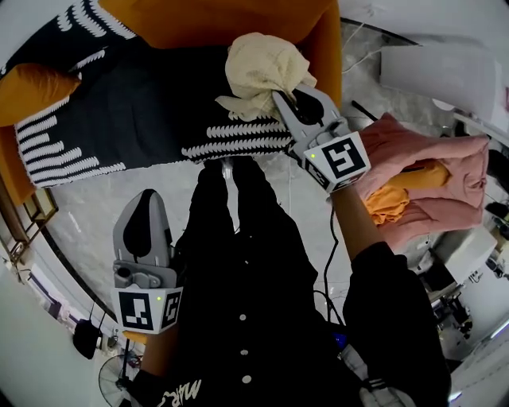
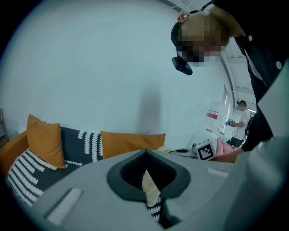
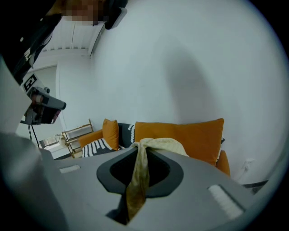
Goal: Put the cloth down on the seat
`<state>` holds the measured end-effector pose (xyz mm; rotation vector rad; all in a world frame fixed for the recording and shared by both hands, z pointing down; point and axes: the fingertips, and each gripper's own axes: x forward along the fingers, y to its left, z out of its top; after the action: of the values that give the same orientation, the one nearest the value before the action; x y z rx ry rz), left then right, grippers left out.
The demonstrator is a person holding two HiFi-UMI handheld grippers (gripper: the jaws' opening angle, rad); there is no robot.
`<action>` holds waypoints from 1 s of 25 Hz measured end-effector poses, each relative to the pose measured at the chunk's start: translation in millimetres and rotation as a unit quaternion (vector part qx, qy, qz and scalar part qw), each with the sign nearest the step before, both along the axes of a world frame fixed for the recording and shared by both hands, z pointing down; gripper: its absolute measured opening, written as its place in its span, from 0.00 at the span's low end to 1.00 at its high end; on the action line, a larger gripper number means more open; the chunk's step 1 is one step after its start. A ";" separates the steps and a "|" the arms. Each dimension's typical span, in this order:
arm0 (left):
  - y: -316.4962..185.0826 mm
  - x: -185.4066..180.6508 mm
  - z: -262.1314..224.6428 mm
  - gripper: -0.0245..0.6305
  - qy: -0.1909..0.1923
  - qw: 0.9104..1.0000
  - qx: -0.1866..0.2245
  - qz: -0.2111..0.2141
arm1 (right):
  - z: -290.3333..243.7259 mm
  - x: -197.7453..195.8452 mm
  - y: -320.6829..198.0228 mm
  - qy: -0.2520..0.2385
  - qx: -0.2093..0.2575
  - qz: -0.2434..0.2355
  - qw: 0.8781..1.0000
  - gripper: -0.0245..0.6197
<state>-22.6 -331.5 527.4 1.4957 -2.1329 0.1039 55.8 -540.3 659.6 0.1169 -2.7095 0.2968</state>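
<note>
My right gripper (image 1: 286, 99) is shut on a cream cloth (image 1: 258, 67), which hangs bunched just over the right end of the sofa seat (image 1: 135, 111). The seat wears a dark cover with white leaf stripes. In the right gripper view the cloth (image 3: 158, 144) drapes over the jaw tips and a twisted strand runs down between them at my right gripper (image 3: 137, 151). My left gripper (image 1: 147, 199) hangs low on the left, off the sofa, shut and holding nothing. In the left gripper view its jaws meet at my left gripper (image 2: 146, 155), pointing at the sofa.
An orange back cushion (image 1: 215, 20) stands behind the cloth and another orange cushion (image 1: 32, 87) lies at the seat's left end. A pile of pink cloth (image 1: 445, 171) with an orange piece (image 1: 390, 203) lies to the right. Cables trail over the marble floor (image 1: 95, 207).
</note>
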 end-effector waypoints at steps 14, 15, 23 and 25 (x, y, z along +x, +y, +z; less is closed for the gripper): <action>-0.7 21.7 35.1 0.04 0.039 0.999 -0.018 0.010 | 108.5 -1.6 5.0 0.105 0.040 -0.018 0.994 0.13; -2.5 23.4 35.0 0.04 0.040 0.999 -0.016 0.012 | 115.4 -3.0 5.4 0.112 0.040 -0.019 0.993 0.13; -1.0 27.2 42.9 0.04 0.058 0.998 -0.018 0.016 | 165.4 -9.6 11.5 0.167 0.036 -0.028 0.985 0.14; 1.1 24.9 43.6 0.04 0.057 0.998 -0.019 0.016 | 175.5 -12.6 14.5 0.183 0.043 -0.034 0.982 0.14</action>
<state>2.3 -330.4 571.0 1.4772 -2.0073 0.0694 43.2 -525.8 835.0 0.0940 -2.3555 0.1234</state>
